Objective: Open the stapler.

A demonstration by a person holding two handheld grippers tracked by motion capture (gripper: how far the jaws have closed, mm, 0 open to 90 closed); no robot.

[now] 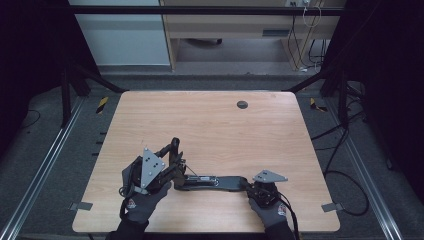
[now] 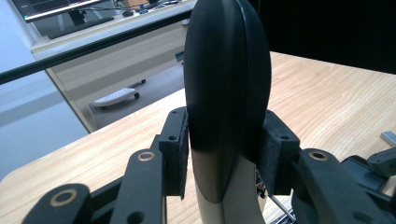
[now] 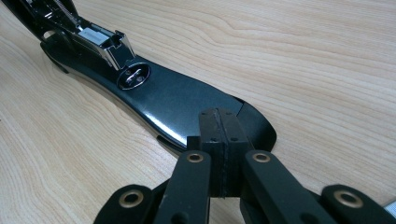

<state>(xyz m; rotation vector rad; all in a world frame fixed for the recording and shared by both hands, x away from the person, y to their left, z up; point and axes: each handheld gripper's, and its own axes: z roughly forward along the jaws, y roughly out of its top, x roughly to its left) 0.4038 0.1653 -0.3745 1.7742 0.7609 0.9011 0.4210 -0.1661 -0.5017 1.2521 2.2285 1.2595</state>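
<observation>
**Stapler opened flat, both grippers on it**

Left gripper [image 1: 167, 172]: jaws are open only as wide as the stapler [image 1: 210, 181] top arm and are clamped on it, one pad on each side. In the left gripper view that rounded black arm [image 2: 227, 84] stands up almost vertical between the pads, so the lid is swung up off the base. The gloved left hand [image 1: 142, 202] holds the gripper at the near left of the bench [image 1: 210, 125].

Right gripper [image 3: 218, 154]: jaws are fully closed, pads pressed flat together with no gap. Their tips sit on the wide rear end of the stapler base [image 3: 187, 105]; looks like they press down on it, though I can't tell if anything is actually pinched between them. The right hand [image 1: 270, 210] is at the near right.

The stapler lies along the near edge of the bench, between the two grippers, base flat on the wood. The right gripper view shows the shiny metal staple channel [image 3: 100, 39] exposed, plus a round metal rivet [image 3: 133, 75] on the base.

No readable brand or writing anywhere on it. There's a small dark round grommet [image 1: 242, 104] at the far side of the bench.
</observation>
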